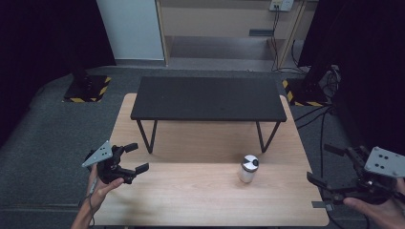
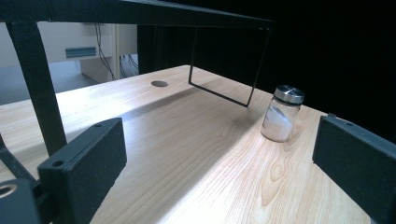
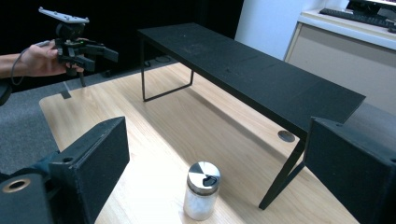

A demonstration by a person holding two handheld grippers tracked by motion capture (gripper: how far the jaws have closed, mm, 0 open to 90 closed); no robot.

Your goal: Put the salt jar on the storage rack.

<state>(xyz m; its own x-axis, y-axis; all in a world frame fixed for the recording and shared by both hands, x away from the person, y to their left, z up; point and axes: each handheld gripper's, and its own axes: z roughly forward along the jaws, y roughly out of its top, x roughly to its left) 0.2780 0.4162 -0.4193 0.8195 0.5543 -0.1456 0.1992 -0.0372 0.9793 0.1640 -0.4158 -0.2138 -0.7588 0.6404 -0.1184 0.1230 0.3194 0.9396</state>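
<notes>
A small glass shaker jar (image 1: 248, 168) with a silver lid and white powder inside stands upright on the wooden table (image 1: 191, 191), right of its middle. My left gripper (image 1: 136, 157) hovers open over the table's left edge, held in a hand, with nothing between its jaws. In the left gripper view the jar (image 2: 282, 113) stands far ahead, to the right. My right gripper (image 1: 324, 166) is open past the table's right edge, well apart from the jar. In the right gripper view the jar (image 3: 201, 190) sits low between the wide jaws, some way ahead, and the left gripper (image 3: 95, 53) shows far off.
A low black bench-like shelf (image 1: 208, 98) on thin metal legs stands across the far half of the table. A round cable hole (image 3: 286, 136) lies under it. Cables (image 1: 325, 119) trail over the floor at the right. Black curtains flank the scene.
</notes>
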